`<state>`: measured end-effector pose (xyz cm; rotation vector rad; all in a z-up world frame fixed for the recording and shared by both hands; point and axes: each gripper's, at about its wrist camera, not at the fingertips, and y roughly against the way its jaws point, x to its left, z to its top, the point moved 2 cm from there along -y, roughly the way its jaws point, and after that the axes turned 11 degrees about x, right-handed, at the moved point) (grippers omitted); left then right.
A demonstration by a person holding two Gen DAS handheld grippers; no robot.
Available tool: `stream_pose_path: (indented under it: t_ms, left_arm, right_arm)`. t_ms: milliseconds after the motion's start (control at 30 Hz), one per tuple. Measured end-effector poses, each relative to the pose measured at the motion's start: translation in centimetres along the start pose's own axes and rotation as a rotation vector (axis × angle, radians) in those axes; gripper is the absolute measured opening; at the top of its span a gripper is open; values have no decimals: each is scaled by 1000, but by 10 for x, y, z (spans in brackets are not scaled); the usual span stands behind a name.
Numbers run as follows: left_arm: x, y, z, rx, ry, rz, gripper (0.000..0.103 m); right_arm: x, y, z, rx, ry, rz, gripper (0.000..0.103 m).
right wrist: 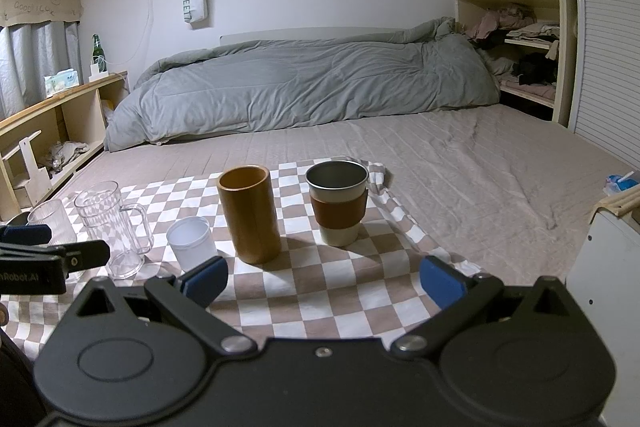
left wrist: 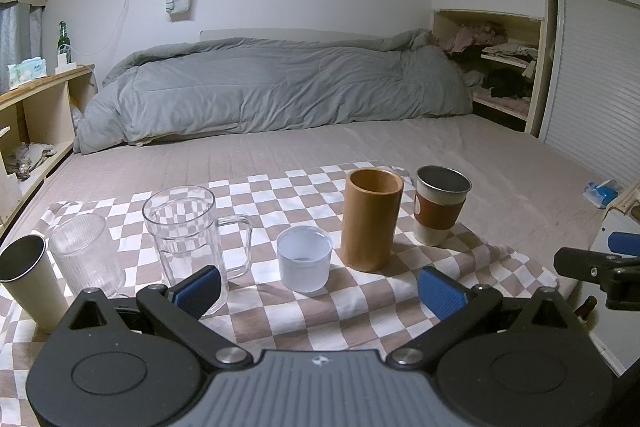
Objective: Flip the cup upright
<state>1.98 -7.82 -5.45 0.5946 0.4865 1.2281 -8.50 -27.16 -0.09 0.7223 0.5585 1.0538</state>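
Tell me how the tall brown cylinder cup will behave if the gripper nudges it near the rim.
The brown cylinder cup stands tall and narrow on the checkered cloth, so it probably tips rather than slides. Its straight, smooth wall suggests it would roll once down.

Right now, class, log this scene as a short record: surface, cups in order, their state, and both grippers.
surface: checkered cloth on a bed
cups, left to right: cream tumbler; ribbed glass; clear mug; frosted cup; brown cylinder cup; sleeved cup
state: all six upright, mouths up
left gripper: open, empty
right gripper: open, empty
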Motion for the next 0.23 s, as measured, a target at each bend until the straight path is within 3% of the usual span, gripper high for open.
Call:
stream_pose_path:
  t_ms: [233]
  left_arm:
    - [1, 0, -1, 9, 8, 18, 103]
  right_arm:
    - [0, 0, 0, 0, 0, -1, 103]
